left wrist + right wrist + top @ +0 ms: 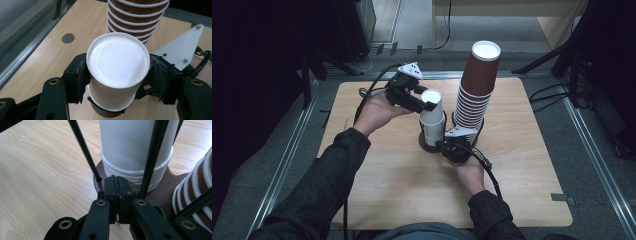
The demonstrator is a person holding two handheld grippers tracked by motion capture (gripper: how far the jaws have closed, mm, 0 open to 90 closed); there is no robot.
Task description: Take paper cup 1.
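The left gripper point(117, 82) clamps the top white cup point(117, 62), pulling it off the stack point(135, 170); next, lift clear while the closed right gripper point(117, 187) steadies the holder point(172, 185).

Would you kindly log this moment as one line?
left claw: shut on top white cup | right claw: shut at holder base | brown stack: upright

Overhead forward-down, gripper cameras close, sharing white cup point(117, 67)
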